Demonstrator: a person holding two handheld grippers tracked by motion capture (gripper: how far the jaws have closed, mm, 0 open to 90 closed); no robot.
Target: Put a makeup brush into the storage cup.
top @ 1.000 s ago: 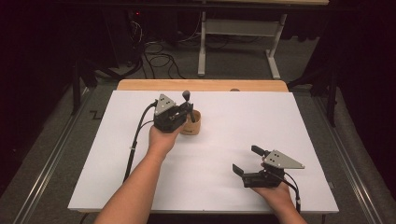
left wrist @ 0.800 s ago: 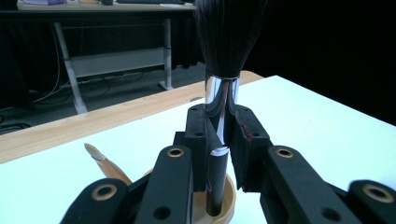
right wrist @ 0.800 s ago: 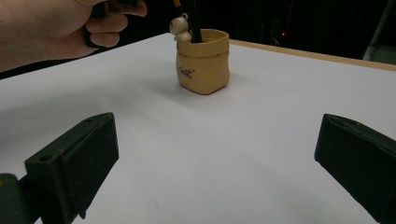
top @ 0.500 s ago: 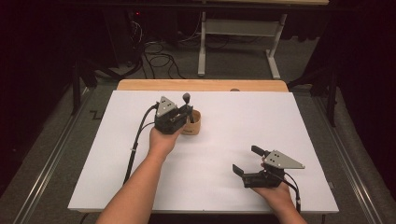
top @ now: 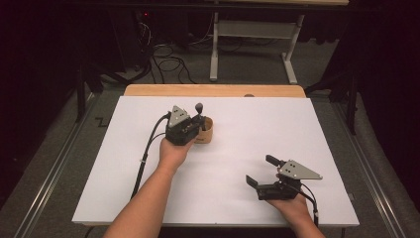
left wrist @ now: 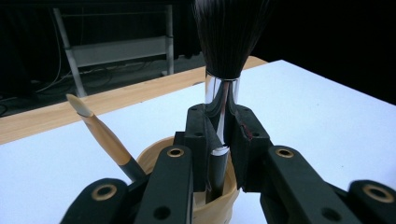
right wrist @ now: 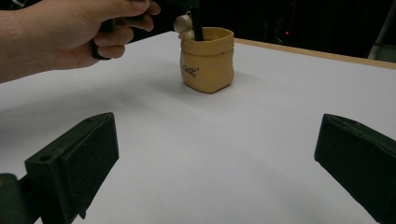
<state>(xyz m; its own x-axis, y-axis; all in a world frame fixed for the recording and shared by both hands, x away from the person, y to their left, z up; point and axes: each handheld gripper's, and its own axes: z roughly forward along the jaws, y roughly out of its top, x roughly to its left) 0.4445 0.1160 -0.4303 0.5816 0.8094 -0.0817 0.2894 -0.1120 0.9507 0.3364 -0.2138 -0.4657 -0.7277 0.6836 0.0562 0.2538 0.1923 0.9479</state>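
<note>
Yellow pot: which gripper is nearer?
Left. The left gripper is right at the yellow pot, shut on the big brush standing in it. The right gripper rests open on the table's near right side, well apart.

black-bristled brush upright in tan pot
</note>
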